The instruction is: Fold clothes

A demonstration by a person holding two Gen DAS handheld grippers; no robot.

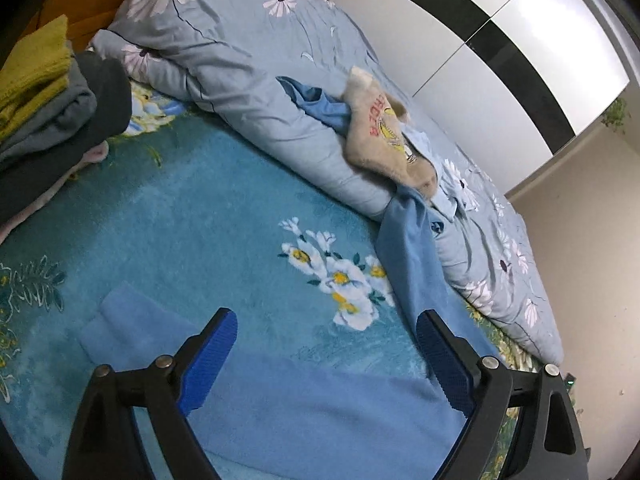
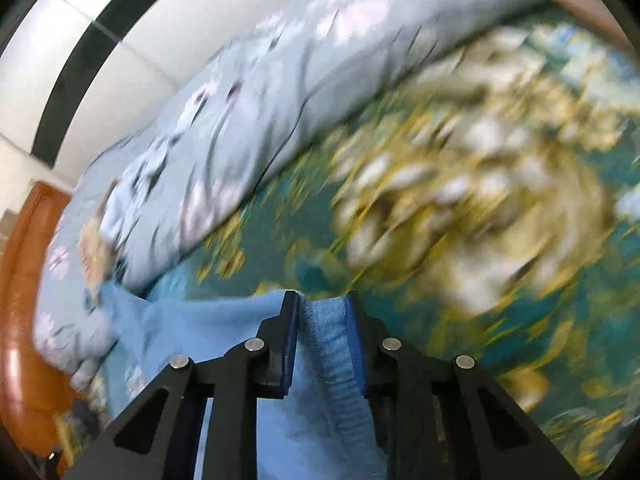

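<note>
1. The blue garment (image 1: 304, 408) I am folding lies on the teal flowered blanket (image 1: 192, 208) that covers the bed, spread flat under my left gripper, with one part running up to the rolled quilt.
2. A folded-over piece of the garment, probably a sleeve, lies flat to the left of my left gripper's fingers.
3. My right gripper (image 2: 323, 314) is pinching the garment's ribbed hem (image 2: 334, 344); the stitched edge stands up between the two blue pads and both pads press on the cloth.
4. My left gripper (image 1: 326, 334) is spread wide above the garment with nothing between its fingers (image 1: 208, 360); I cannot tell whether the tips brush the cloth.
5. The pale blue quilt with daisies (image 1: 240, 64) lies rolled along the far side of the bed, just beyond the garment.
6. On the quilt rests a beige fuzzy garment with red lettering (image 1: 384, 132), with more blue cloth beneath it.
7. At the left of my left view, a stack of folded clothes (image 1: 52, 92) sits on the blanket, olive-yellow on top, grey and dark below.
8. Behind the bed stand white wardrobe doors with a black band (image 1: 500, 40).
9. My right view is heavily blurred; there the blanket's yellow and white flower pattern (image 2: 460, 200) smears, and an orange-brown headboard (image 2: 24, 280) edges the left side.
</note>
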